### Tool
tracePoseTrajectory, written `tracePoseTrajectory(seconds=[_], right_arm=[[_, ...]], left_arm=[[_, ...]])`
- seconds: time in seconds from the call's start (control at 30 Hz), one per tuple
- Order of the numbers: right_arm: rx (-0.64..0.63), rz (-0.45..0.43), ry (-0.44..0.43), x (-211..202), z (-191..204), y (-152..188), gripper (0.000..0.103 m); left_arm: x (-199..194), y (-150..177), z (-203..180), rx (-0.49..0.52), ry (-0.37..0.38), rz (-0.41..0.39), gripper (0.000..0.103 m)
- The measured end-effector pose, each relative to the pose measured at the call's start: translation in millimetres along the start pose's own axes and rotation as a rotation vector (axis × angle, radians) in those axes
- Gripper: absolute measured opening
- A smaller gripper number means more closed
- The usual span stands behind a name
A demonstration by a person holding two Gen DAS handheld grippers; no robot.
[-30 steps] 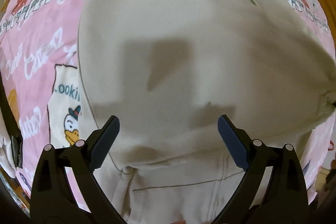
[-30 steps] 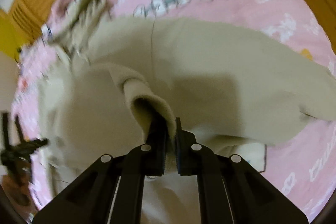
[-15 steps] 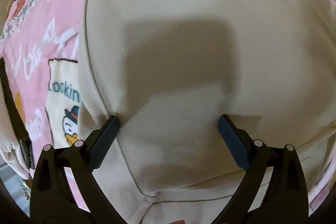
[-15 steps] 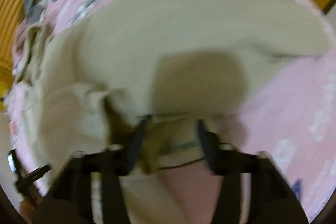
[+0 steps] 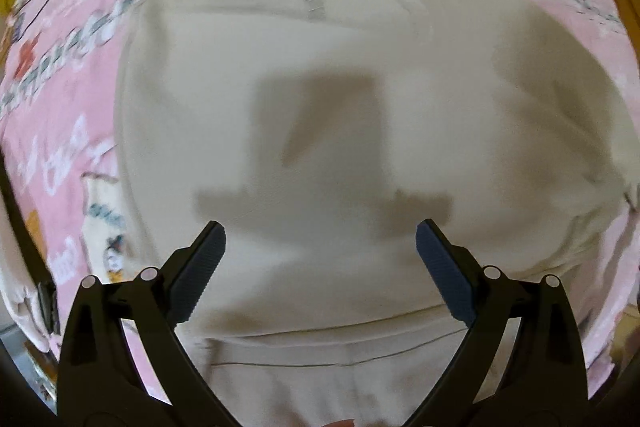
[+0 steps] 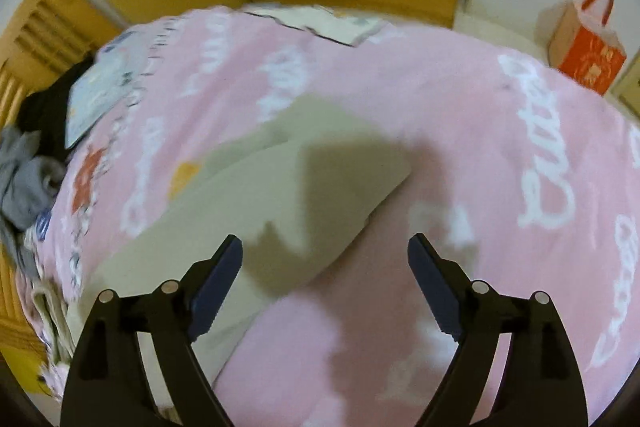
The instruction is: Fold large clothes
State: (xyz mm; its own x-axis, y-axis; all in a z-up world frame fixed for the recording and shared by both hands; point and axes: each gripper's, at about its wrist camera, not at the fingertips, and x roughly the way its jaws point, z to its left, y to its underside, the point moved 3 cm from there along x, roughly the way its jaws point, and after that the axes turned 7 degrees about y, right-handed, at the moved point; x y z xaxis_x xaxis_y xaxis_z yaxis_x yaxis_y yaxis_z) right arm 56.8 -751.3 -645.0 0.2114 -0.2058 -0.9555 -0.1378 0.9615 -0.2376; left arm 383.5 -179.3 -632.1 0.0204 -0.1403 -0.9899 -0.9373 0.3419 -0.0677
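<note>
My left gripper — jaws spread, empty — hangs over the beige hoodie, collar at twelve o'clock. My right gripper — jaws opening, nothing between — sits above the pink bedspread.

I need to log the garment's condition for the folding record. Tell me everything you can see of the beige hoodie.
The beige hoodie looks like soft fleece, lying front up on the pink printed bedspread. A black neck label, a zip and white drawcords show at its collar. One layer is folded over the body; a hem seam crosses below. The left gripper hovers open above it, not touching. In the right wrist view a folded corner lies flat.
</note>
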Motion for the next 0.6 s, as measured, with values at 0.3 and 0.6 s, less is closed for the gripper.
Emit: tracePoseTrajectory(seconds=[0.3,0.6], right_arm=[[0.056,0.056,-0.056,57,12,-32,0.042],[-0.003,-0.032,-0.097,-2,39,-67,0.018]], left_arm=[[23,-5,-66,0.113,0.053,0.022,0.094],[19,15,-21,0.065,0.059,-0.006,0.094]])
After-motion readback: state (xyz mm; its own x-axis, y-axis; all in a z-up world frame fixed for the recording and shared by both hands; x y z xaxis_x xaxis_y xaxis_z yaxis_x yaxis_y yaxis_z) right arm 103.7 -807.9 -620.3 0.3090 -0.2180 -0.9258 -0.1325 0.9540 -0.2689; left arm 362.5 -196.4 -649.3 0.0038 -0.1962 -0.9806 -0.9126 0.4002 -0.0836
